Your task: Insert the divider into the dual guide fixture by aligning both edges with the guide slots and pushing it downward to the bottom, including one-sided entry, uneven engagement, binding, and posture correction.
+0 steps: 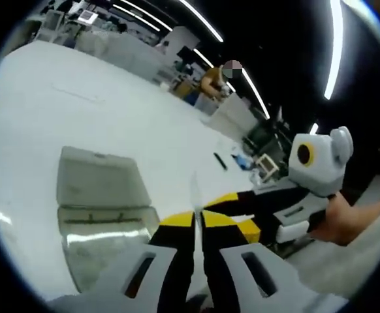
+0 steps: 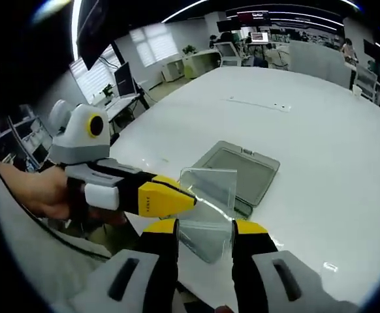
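My left gripper (image 1: 198, 222) has its yellow-tipped jaws nearly together, pinching the thin clear divider (image 1: 194, 195), which I see edge-on as a pale sliver rising toward twelve o'clock from between the tips. My right gripper (image 2: 205, 228) stands with a moderate gap between its jaws; the divider (image 2: 208, 212) sits in that gap as a clear sheet, but I cannot tell whether the jaws are pressing on it. In the right gripper view the left gripper (image 2: 177, 197) comes in from nine o'clock, a hand (image 2: 36, 192) around its body, its yellow tips at the sheet's left edge. In the left gripper view the right gripper (image 1: 232, 203) enters from three o'clock, held by a hand (image 1: 347, 218). The divider is held up above the white table (image 2: 307, 143). The grey tray-like fixture (image 2: 239, 173) lies flat on the table just beyond it, at ten o'clock of the jaws in the left gripper view (image 1: 102, 202). A person (image 1: 215, 81) stands far off at one o'clock.
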